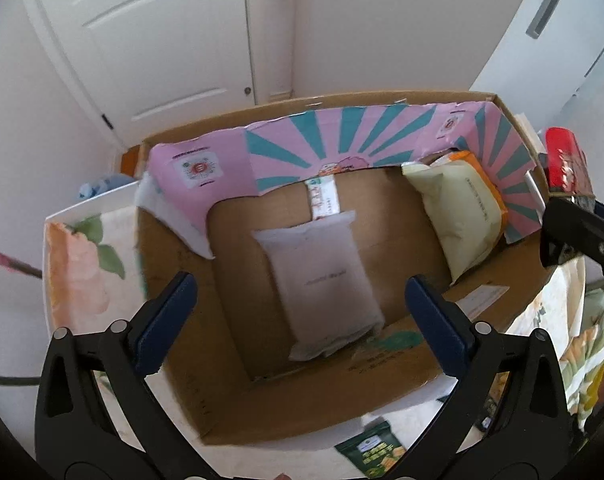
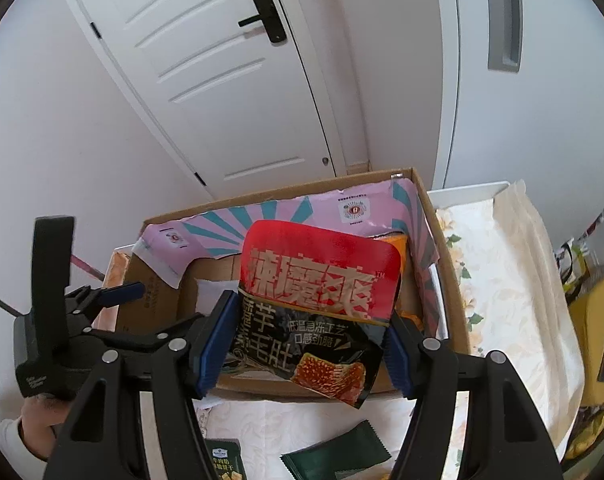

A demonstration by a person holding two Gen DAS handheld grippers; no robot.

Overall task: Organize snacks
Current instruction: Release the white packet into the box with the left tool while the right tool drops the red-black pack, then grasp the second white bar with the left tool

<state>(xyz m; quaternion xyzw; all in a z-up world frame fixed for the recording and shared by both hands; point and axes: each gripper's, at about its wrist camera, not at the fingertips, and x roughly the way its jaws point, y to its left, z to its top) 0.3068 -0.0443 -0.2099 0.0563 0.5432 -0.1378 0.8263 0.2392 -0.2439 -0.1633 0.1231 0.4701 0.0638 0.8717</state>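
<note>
Fingers (image 2: 218, 344) pinch red snack bag (image 2: 321, 272) (over box (image 2: 441, 240)).

A pale pouch (image 1: 325, 284) lies flat in the cardboard box (image 1: 381, 408); a red-black packet (image 2: 313, 308) hangs upright above it.

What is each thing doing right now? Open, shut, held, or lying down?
Left claw: open, empty.
Right claw: shut on red-and-black snack bag.
Cardboard box: open on top.
Pale snack pack: lying flat in box.
Cream bag: leaning against box side.
Door: shut.
</note>
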